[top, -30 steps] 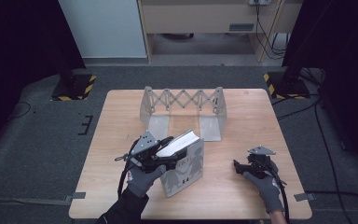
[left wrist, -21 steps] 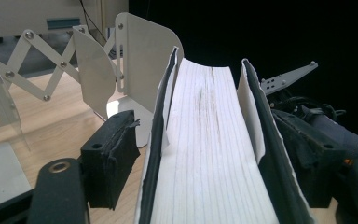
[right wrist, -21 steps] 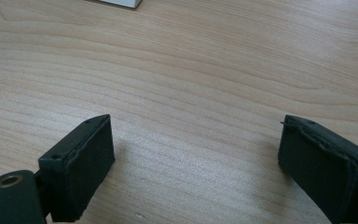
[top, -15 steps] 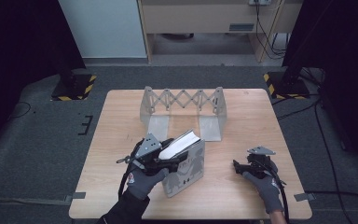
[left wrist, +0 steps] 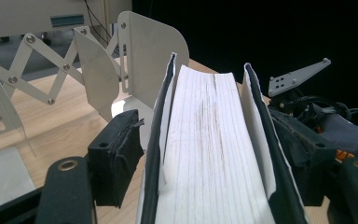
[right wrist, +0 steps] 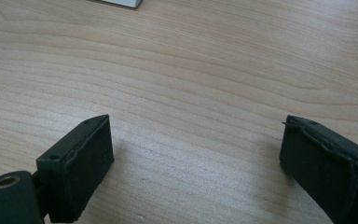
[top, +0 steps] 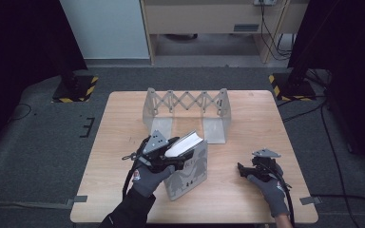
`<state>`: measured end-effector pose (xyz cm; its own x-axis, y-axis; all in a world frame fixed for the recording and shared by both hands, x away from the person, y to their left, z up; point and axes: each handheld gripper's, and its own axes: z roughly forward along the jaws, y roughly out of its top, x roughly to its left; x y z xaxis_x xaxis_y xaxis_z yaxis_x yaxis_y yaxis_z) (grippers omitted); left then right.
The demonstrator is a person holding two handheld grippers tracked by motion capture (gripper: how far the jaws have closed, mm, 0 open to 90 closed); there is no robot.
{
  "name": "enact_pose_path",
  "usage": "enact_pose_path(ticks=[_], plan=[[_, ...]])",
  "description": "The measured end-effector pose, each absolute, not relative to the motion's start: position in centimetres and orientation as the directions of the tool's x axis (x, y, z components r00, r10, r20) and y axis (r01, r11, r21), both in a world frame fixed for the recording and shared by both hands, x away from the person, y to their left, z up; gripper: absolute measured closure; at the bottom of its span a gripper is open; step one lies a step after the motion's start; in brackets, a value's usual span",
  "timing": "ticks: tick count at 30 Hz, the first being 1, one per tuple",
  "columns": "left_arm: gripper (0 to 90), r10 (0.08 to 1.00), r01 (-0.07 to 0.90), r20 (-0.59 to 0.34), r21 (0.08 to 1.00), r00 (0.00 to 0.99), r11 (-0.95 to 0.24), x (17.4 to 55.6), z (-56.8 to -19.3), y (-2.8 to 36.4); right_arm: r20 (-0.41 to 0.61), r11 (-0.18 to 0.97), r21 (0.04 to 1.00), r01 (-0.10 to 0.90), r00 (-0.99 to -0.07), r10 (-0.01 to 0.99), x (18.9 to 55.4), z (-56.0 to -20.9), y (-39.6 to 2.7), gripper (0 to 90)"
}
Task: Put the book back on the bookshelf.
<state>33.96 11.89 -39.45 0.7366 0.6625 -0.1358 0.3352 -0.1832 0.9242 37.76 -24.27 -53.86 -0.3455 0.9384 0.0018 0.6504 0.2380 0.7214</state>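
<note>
Your left gripper (top: 164, 153) grips a thick book (top: 186, 161) tilted up from the wooden surface (top: 123, 123) at the frame's lower centre, just below the grey accordion rack (top: 186, 108), while your right gripper (top: 256, 168) rests well apart at the lower right.

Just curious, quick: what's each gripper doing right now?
Left gripper: closed on the book, pads on both covers.
Right gripper: open, holding nothing, over the table.

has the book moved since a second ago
Yes, slightly. The book, clamped in the left gripper, has edged toward the expanding metal rack at the far side of the table, judged from the high view.
</note>
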Motion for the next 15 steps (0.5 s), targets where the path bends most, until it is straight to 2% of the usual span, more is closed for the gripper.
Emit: enact_pose_path(ticks=[4, 5, 6, 10, 15], plan=[[28.9, 0.666, 0.342, -0.131, 0.919, 0.735, -0.197, 33.97, -39.39, 11.75, 0.002, 0.237, 0.72, 0.652, -0.344, 0.939, 37.76, -53.86, -24.24, 9.5], [35.0, 0.666, 0.341, -0.13, 0.919, 0.735, -0.196, 33.96, -39.39, 11.76, 0.002, 0.237, 0.72, 0.652, -0.344, 0.939, 37.77, -53.87, -24.23, 9.3], [35.0, 0.664, 0.342, -0.13, 0.919, 0.736, -0.199, 33.93, -39.36, 11.73, 0.002, 0.237, 0.72, 0.652, -0.344, 0.939, 37.77, -53.87, -24.23, 9.3], [45.8, 0.655, 0.35, -0.139, 0.915, 0.743, -0.202, 33.66, -39.26, 11.55, 0.003, 0.237, 0.719, 0.653, -0.344, 0.939, 37.78, -53.87, -24.21, 9.0], [49.2, 0.655, 0.368, -0.149, 0.906, 0.741, -0.21, 33.53, -39.13, 11.42, 0.004, 0.235, 0.719, 0.654, -0.343, 0.939, 37.78, -53.86, -24.18, 8.9]])
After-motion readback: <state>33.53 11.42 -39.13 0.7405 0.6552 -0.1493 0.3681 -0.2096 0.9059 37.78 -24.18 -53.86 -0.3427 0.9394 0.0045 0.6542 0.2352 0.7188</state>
